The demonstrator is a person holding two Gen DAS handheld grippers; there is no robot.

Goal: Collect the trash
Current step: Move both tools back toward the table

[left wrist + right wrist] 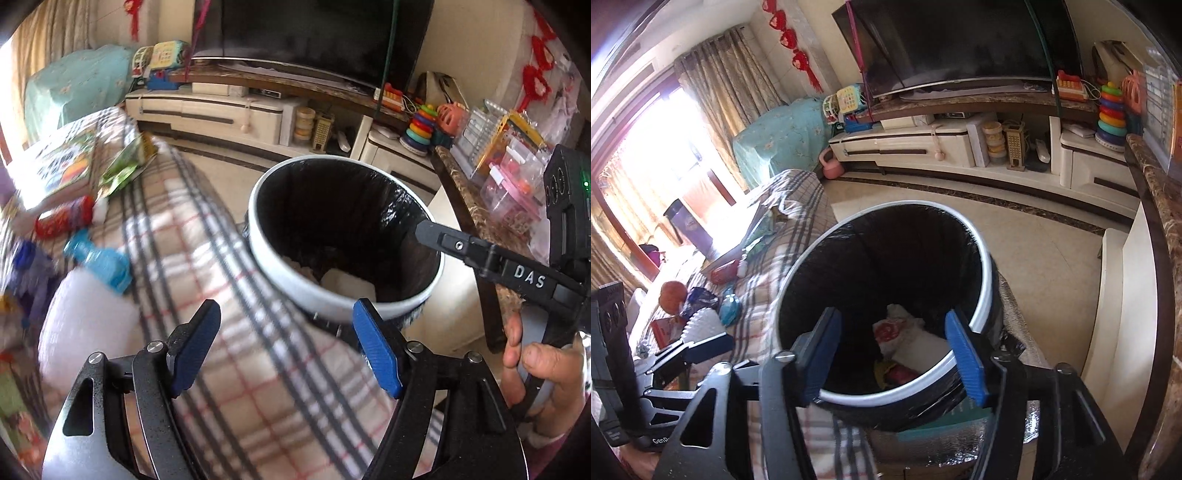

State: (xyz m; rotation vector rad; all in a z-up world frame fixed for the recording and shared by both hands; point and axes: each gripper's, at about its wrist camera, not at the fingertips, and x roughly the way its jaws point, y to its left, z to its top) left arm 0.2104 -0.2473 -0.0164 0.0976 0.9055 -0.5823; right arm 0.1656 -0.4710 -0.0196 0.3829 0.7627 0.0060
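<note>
Now hovering empty over the trash bin (886,295), right hand-held gripper (894,354) spread apart.
Lying upper left beyond left hand-held gripper (284,347), also gaping, nearer: blue bottle (99,260) on plaid sofa (207,258).

Motion-blurred colourful wrappers and bottles (79,236) on the plaid blanket; crumpled rubbish (905,339) in the black-lined bin partly hidden by its rim.
</note>
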